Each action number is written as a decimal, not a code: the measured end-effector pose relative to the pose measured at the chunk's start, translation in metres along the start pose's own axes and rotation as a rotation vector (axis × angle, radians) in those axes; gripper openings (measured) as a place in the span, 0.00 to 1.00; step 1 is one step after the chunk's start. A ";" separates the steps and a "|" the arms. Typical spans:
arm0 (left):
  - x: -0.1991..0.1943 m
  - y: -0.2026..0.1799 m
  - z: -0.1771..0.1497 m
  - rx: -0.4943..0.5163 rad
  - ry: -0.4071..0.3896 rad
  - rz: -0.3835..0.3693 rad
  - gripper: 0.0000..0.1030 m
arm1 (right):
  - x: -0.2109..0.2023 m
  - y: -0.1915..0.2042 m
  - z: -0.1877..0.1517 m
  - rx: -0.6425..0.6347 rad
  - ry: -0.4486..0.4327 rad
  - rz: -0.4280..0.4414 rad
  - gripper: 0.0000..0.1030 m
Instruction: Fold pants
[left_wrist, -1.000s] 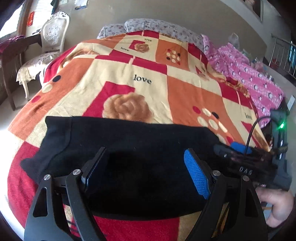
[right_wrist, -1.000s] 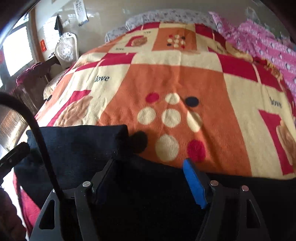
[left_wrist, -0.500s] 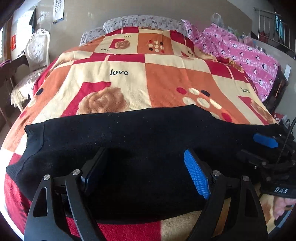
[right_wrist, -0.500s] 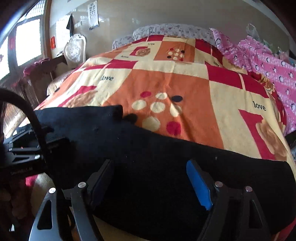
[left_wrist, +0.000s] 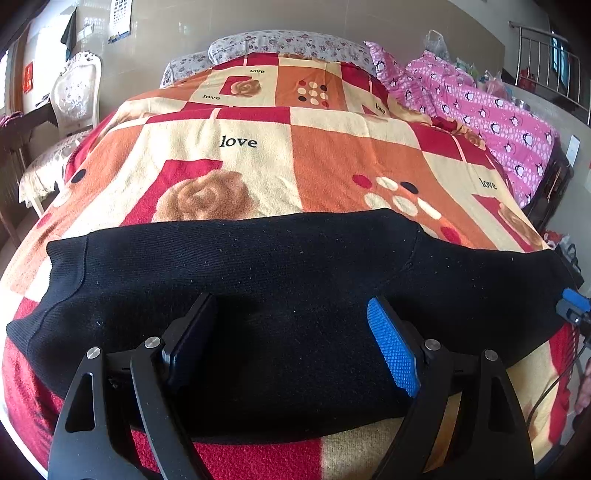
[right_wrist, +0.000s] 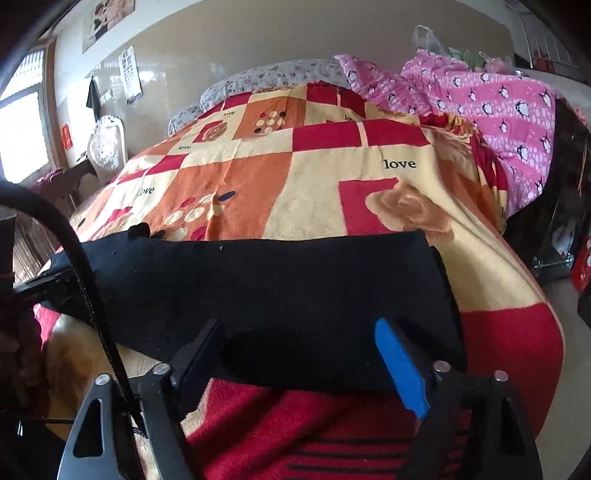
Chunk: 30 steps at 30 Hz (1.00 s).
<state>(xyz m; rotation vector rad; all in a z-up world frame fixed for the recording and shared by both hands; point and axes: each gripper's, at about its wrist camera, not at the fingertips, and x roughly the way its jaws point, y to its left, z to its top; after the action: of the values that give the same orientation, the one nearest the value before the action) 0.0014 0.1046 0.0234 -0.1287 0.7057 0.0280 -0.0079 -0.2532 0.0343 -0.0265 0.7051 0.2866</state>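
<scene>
Left gripper (left_wrist: 291, 339) (jaws apart) over pants (left_wrist: 258, 266)

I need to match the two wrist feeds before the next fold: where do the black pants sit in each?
Left wrist: the black pants span the lower middle, edge to edge, behind the open left tongs.
Right wrist: they run from the left edge to right of centre, their squared end at right, above the open right tongs.
Shared landmark: the pink penguin quilt, upper right in both.

pants (left_wrist: 295, 280) across blanket (left_wrist: 258, 177), pillows (left_wrist: 280, 42) behind
</scene>
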 end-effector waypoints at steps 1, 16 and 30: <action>0.000 0.000 0.000 -0.001 -0.001 -0.001 0.81 | -0.005 -0.001 0.003 -0.009 0.000 -0.024 0.65; -0.001 -0.001 -0.001 -0.010 -0.003 -0.009 0.81 | -0.038 -0.103 -0.036 0.493 -0.009 0.218 0.73; -0.001 -0.001 -0.001 -0.011 -0.003 -0.010 0.81 | -0.012 -0.137 -0.032 0.872 -0.084 0.524 0.72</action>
<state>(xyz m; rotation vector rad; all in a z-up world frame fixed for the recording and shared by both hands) 0.0000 0.1032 0.0239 -0.1429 0.7017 0.0230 -0.0006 -0.3915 0.0075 1.0057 0.6981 0.4549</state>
